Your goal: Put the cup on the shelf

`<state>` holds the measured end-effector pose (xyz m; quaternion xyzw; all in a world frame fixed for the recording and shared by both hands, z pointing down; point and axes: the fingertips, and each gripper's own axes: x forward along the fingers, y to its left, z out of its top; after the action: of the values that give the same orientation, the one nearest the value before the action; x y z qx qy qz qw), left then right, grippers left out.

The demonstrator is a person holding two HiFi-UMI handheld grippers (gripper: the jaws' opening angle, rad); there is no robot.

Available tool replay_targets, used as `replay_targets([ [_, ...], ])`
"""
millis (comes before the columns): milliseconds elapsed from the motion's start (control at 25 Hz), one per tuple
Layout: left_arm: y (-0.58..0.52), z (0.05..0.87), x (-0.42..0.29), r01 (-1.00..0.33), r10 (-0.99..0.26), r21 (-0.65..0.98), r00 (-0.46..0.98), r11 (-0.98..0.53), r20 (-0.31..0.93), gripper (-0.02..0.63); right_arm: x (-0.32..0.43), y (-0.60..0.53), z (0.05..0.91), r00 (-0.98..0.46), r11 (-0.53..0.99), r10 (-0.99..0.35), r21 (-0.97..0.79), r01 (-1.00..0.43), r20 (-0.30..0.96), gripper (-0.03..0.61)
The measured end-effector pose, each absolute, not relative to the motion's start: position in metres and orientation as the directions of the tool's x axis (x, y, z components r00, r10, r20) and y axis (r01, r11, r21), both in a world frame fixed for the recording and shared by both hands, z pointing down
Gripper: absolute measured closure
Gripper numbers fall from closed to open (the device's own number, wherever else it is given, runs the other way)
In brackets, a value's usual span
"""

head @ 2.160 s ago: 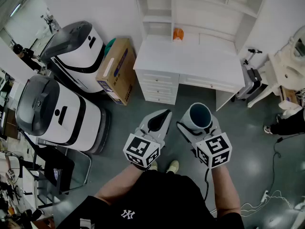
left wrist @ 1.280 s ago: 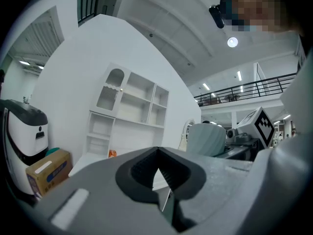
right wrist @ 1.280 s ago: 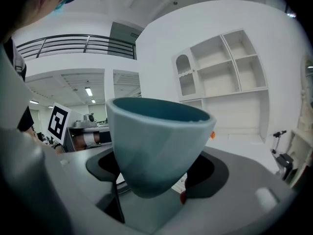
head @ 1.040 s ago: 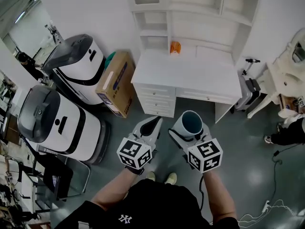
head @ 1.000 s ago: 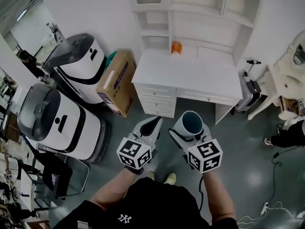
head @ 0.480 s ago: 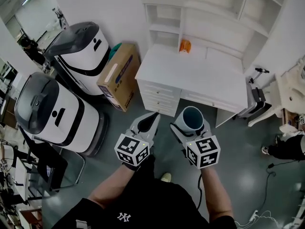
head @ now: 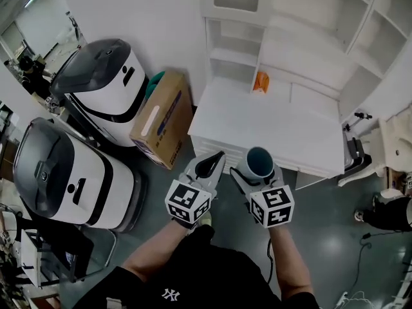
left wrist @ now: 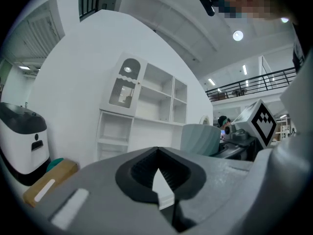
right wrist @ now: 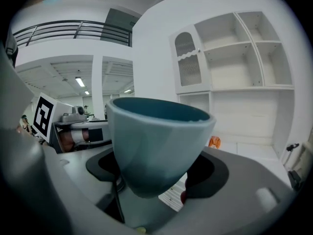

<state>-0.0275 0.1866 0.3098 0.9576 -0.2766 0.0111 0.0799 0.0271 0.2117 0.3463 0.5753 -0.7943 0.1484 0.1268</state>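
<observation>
A white tabletop [head: 270, 131] with drawers stands at one o'clock against the white wall [head: 148, 18], with an open white shelf [head: 290, 37] above it. At ten o'clock a cardboard box [head: 161, 118] sits beside two white-and-grey machines [head: 96, 82]. The grey floor [head: 335, 217] is glossy, and a round ceiling light [left wrist: 238, 35] glows overhead.

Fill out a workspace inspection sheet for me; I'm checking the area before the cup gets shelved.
Surface: white desk top bare except a small orange object at its back; the open white shelves above look empty.
Job's things: blue-grey tapered cup, upright between the right gripper's jaws, not yet on a shelf.
Clutter: brown cardboard box leaning beside the desk.
Grippers: right gripper shut on the cup; left gripper shut, empty.
Cables: thin dark cable on the grey floor at right.
Surroundings: large white-and-grey machines at left; a person at the right edge.
</observation>
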Motion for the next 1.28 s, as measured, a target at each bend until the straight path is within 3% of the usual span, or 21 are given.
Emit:
replay_targets([
  [440,0.043,0.341,-0.010,-0.461,-0.462,0.182,0.886,-0.869,0.039,0.614,0.037,0.056,0.383,-0.253,0.246,-0.880,-0.071,-0.967,0.403,0.186],
  [1280,-0.218,0.457,0.072,-0.602,-0.595,0.253,0.796,-0.758,0.111,0.614,0.120,-0.221,0.515,-0.292,0.313,-0.817,-0.043,-0.949,0.498,0.186],
])
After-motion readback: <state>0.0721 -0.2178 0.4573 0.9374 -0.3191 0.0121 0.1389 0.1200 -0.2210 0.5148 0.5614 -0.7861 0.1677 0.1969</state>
